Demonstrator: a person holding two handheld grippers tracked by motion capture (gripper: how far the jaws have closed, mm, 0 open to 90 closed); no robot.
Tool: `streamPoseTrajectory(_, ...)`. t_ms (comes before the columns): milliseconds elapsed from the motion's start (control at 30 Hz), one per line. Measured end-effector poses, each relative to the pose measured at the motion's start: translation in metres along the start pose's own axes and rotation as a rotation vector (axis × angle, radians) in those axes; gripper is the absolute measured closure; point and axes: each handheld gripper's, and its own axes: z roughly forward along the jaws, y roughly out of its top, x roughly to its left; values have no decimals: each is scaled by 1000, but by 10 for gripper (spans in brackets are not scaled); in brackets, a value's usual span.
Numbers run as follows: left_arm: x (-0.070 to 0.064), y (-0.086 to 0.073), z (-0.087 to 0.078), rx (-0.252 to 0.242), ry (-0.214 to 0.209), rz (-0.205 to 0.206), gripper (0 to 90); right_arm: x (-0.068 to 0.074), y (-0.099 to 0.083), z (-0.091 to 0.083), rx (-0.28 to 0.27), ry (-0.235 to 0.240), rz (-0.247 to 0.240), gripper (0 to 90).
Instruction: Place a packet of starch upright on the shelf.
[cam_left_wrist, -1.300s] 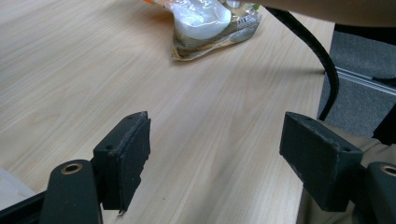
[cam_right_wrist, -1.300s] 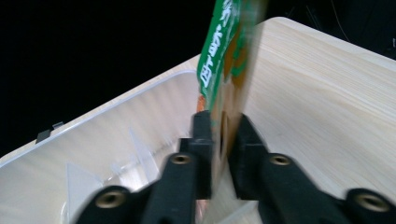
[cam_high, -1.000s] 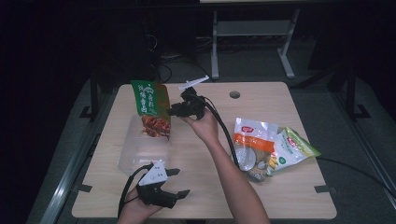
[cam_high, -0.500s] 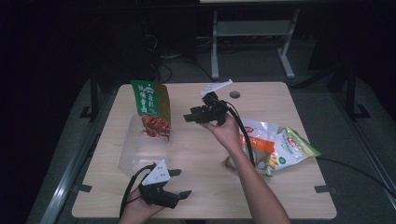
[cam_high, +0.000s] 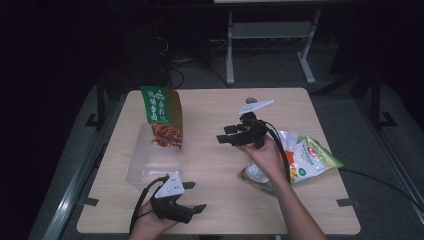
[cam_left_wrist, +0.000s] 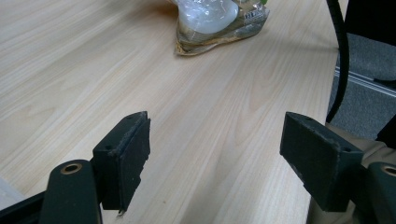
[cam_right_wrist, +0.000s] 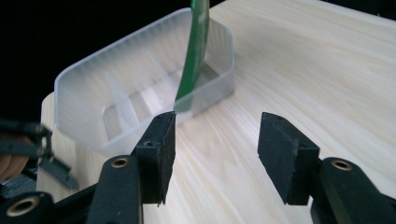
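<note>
Black foam-faced right tongs (cam_high: 223, 139) are held apart and empty above mid-desk, beside the pile of snack packets (cam_high: 305, 159), jaws aimed at the translucent plastic bin (cam_high: 150, 160). Left tongs (cam_high: 195, 196) are likewise apart and empty, resting low at the near edge of the wooden desk (cam_high: 210, 165).

Next pick is judged to be from the packets at the right side of the desk, just under the right hand (cam_high: 265, 156). Film pouches are expected to be light, soft and slippery, and crushable if clamped hard. A flat seam or corner is the better hold than the puffed middle. In the left gripper view a clear pouch (cam_left_wrist: 217, 18) is seen lying flat, its crimped near edge reachable.

The green packet (cam_high: 162, 117) is standing in the far end of the bin, leaning on the wall; in the right gripper view it shows edge-on (cam_right_wrist: 194, 56).

Hard to make out: the packet count, since they overlap and are partly covered by the hand and cable; pouch contents; print on the labels; the bin's dividers, faint through the frosted wall.
</note>
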Motion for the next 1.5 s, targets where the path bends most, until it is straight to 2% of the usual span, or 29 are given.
streamPoseTrajectory(100,0,0,1,3,2,6,239,-1,-15,-14,-7,-4,14,450)
streamPoseTrajectory(133,-1,0,1,2,-1,-4,239,-1,-19,-17,-12,-9,15,450)
streamPoseTrajectory(233,-2,0,2,3,-5,-8,239,-1,-33,-28,1,-17,20,441)
streamPoseTrajectory(633,-3,1,3,-3,-9,-13,239,10,-83,-54,-9,-9,47,419)
streamPoseTrajectory(800,-2,0,1,-5,-6,-15,239,18,-91,-65,-10,-24,27,419)
streamPoseTrajectory(1000,0,-1,4,5,-9,-26,239,19,-101,-73,-25,-26,40,412)
streamPoseTrajectory(1133,-1,1,6,10,-19,-9,240,15,-107,-79,-35,-39,63,405)
streamPoseTrajectory(1233,-1,1,7,6,-23,-11,240,14,-109,-85,-43,-49,65,405)
streamPoseTrajectory(1433,-1,1,8,4,-27,-16,240,14,-111,-89,-11,-99,49,405)
streamPoseTrajectory(1500,-1,1,8,4,-28,-16,240,11,-113,-94,10,-135,48,405)
